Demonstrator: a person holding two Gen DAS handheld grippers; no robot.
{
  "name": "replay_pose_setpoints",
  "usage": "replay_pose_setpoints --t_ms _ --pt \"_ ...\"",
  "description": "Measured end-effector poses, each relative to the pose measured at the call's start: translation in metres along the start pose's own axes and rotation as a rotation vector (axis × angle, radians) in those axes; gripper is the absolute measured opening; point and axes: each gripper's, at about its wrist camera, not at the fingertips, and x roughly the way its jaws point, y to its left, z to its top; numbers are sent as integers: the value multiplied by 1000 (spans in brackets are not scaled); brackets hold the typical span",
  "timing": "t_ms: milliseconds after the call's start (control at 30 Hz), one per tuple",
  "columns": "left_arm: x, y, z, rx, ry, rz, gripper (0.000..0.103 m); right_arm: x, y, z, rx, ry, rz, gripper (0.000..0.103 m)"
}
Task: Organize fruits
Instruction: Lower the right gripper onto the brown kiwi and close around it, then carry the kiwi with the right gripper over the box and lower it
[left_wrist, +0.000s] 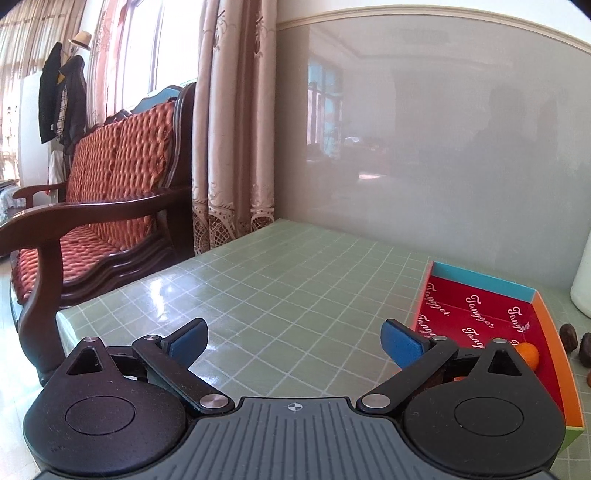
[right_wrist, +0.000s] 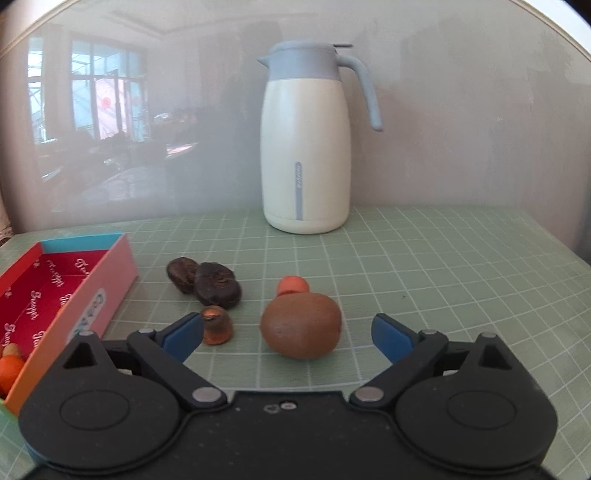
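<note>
A: Table (right_wrist: 443, 258) covering?
B: Smooth, glossy gridded sheet, plastic-like. Wall panel (left_wrist: 443, 147) behind its far edge: glossy, reflective.
A: Box (right_wrist: 107, 291) at the left edge?
B: Matt cardboard, printed red lining.
A: Fruit?
B: Kiwi (right_wrist: 301, 325) matt, finely rough; dark fruits (right_wrist: 216, 284) wrinkled.
A: Jug (right_wrist: 306, 147)?
B: Smooth satin shell, plastic lid.
A: Grippers?
B: Matt black plastic, metal rivets (left_wrist: 213, 400), matt blue pads (right_wrist: 391, 338).
</note>
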Motion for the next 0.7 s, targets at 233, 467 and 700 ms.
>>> replay_pose_setpoints --t_ms 233,467,700 --pt "2 11 -2 -16 -1 41 103 17 -8 2 24 34 -18 92" --pt "5 19 -3 -22 12 56 103 37 -9 2 45 95 -11 85" --pt "3 23 -5 -20 15 70 103 46 -8 1 58 123 5 62"
